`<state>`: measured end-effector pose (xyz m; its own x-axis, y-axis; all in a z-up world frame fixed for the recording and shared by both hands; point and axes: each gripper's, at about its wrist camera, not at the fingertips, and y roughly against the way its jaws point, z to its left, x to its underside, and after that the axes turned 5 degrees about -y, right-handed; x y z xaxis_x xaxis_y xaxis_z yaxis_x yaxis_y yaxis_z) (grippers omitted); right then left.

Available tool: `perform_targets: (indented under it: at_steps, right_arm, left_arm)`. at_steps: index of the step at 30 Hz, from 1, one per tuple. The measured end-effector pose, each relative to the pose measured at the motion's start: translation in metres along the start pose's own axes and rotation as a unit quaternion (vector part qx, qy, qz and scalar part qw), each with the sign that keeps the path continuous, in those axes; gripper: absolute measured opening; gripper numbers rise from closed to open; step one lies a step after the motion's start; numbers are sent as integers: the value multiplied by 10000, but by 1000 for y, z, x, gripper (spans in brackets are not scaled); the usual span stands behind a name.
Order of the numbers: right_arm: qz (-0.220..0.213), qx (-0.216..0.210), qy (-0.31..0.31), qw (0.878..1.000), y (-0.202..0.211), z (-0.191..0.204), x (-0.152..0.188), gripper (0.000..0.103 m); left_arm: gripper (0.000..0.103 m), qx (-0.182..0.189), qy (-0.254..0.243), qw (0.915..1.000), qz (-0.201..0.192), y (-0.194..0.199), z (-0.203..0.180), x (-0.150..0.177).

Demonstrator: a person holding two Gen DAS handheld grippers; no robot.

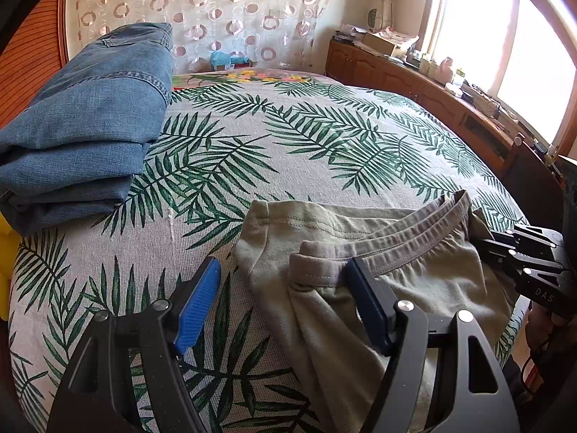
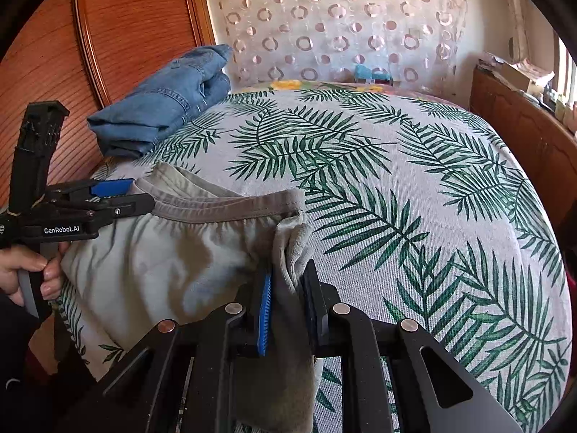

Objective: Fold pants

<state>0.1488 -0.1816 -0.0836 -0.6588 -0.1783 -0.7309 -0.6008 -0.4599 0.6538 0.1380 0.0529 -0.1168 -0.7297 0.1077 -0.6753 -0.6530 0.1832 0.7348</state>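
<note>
In the left wrist view, the left gripper stands with its two blue-padded fingers spread wide; the right one lies on the waistband corner of the olive pants, the left one sits off the cloth above the bedspread, so nothing is pinched between them. The pants lie at the near edge of the bed, waistband facing away, doubled so two bands show one over the other. At the far right the right gripper reaches in at the other end of the waistband. Folded jeans sit stacked at the left, well apart from the pants. A wooden cabinet runs under the window. In the right wrist view, the right gripper has its fingers pressed together on a bunched corner of the pants, cloth rising between the blue pad and the black finger. The left gripper, held by a hand, sits at the opposite waistband corner, one finger above the band and one below. The jeans lie by the wooden headboard.
</note>
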Motion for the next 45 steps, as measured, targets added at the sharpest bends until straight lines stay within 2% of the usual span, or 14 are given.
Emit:
perform_targets:
  at_steps: [2, 4, 7, 13, 16, 18, 25, 45]
  right_arm:
    - [-49, 15, 9, 10000, 1, 1, 2, 16]
    - [-111, 29, 21, 9999, 2, 1, 4, 16]
    - [-167, -14, -19, 9999, 3, -1, 7, 16]
    - [-97, -58, 7, 9999, 3, -2, 6, 16]
    - [-89, -45, 33, 9999, 3, -1, 5, 16]
    - [-77, -97, 29, 9999, 3, -1, 5, 12]
    - [-143, -131, -67, 9998, 10, -2, 8, 10]
    - [-850, -184, 84, 9962, 69, 2, 6, 10]
  left_arm:
    - [72, 25, 3, 10000, -1, 0, 0, 0]
    - [57, 199, -36, 9998, -28, 2, -2, 1]
    - [40, 368, -70, 9993, -13, 4, -5, 1]
    - [22, 465, -31, 9989, -54, 9, -9, 2]
    - [20, 413, -84, 9990, -159, 16, -15, 2]
    - [20, 382, -108, 9989, -231, 21, -18, 2]
    - [20, 373, -199, 9976, -540, 44, -27, 0]
    - [20, 410, -476, 9896, -1292, 101, -52, -13]
